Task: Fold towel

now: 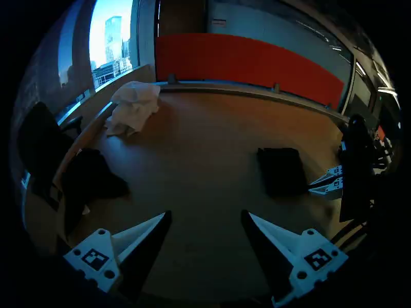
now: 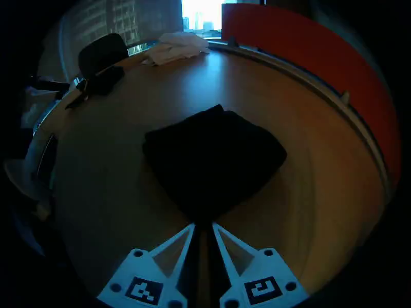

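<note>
Folded dark towel (image 2: 213,154) on bench (image 2: 308,169), corner toward right tongs (image 2: 204,226). Nearly closed, hold unclear. Gaping wide, empty: left tongs (image 1: 205,215).

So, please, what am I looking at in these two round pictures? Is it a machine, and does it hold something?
No robot here: a person holds one two-finger gripper in each hand, with a camera on each. The left gripper view looks past the left gripper, open and empty. The right gripper view looks past the right gripper, shut, just before a folded dark towel. On the wooden table also lie white towels and another dark cloth.
</note>
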A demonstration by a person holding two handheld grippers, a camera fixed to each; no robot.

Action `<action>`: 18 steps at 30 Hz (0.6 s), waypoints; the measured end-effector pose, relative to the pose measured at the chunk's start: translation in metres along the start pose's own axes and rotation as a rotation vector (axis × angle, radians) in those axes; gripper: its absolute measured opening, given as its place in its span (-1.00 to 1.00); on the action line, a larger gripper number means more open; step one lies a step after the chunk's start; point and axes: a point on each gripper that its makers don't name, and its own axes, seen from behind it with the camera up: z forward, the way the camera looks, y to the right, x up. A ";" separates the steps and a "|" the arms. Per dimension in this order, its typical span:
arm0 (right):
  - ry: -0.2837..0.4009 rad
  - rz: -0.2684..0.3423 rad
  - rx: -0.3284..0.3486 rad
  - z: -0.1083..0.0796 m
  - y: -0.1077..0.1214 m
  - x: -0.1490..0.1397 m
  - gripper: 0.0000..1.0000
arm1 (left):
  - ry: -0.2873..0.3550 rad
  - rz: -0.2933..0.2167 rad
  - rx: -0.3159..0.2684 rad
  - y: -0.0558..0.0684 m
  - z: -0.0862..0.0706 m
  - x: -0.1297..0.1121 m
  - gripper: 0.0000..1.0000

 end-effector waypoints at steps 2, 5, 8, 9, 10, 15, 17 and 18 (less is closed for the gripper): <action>0.010 -0.002 -0.006 -0.002 0.002 0.004 -0.88 | 0.001 -0.001 -0.001 0.000 0.000 0.000 1.00; 0.031 -0.013 -0.017 -0.007 0.005 0.015 -0.89 | 0.004 0.000 -0.003 0.000 0.000 0.001 1.00; 0.059 -0.027 -0.028 -0.015 0.010 0.031 -0.89 | 0.009 0.002 -0.006 0.000 0.001 0.002 1.00; 0.069 -0.031 -0.031 -0.017 0.012 0.037 -0.89 | 0.011 0.002 -0.007 0.000 0.001 0.003 1.00; 0.081 -0.037 -0.035 -0.021 0.014 0.045 -0.89 | 0.014 0.002 -0.009 0.000 0.001 0.004 1.00; 0.136 -0.065 -0.049 -0.035 0.023 0.083 -0.89 | 0.029 0.001 -0.015 0.001 0.001 0.008 1.00; 0.154 -0.083 -0.051 -0.040 0.025 0.099 -0.89 | 0.035 -0.001 -0.020 0.003 0.001 0.009 1.00; 0.162 -0.092 -0.051 -0.043 0.026 0.106 -0.89 | 0.038 -0.002 -0.022 0.003 0.002 0.010 1.00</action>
